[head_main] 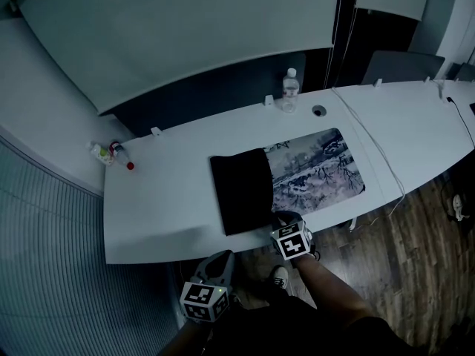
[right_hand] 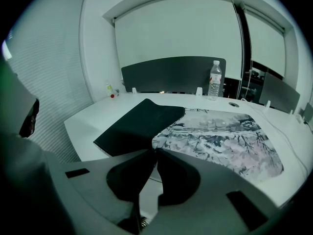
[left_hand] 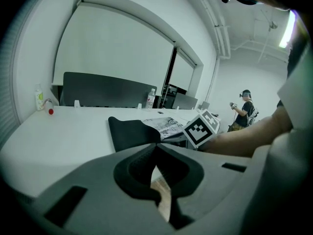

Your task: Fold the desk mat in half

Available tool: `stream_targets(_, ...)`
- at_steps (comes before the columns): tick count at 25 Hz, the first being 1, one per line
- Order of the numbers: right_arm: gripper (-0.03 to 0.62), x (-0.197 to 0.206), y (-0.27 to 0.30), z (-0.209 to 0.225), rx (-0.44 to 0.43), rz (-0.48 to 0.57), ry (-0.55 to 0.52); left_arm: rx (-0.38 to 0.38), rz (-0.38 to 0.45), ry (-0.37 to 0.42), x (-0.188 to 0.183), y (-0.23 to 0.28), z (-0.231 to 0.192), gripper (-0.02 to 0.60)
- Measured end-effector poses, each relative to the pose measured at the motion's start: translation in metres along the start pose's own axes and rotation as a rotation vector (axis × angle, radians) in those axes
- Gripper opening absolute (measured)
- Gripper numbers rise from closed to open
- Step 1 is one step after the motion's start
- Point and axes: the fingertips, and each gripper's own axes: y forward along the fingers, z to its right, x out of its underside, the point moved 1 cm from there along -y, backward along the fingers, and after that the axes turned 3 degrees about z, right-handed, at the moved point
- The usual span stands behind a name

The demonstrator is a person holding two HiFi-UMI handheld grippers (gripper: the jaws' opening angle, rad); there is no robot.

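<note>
Fold partway. Right gripper, jaws narrow, seems to pinch near corner of desk mat black flap. Left gripper jaws together, empty. Next, likely: draw flap rightward, align edges.

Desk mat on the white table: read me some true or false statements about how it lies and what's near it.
1. The desk mat is partly folded, with its black underside showing on the left. True.
2. The water bottle stands on the mat. False: it stands on the table beyond the mat, apart from it.
3. The left gripper rests on the mat. False: it is by the table's near edge, clear of the mat.
4. The right gripper is at the mat's near edge. True.
</note>
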Motion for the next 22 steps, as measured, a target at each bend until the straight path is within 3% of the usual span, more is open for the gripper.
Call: stream_targets(22, 0.04, 0.013, -0.02, 0.068, 0.042, 0.007, 0.063, 0.058, -0.026, 0.055, -0.019, 0.05, 0.044, 0.005)
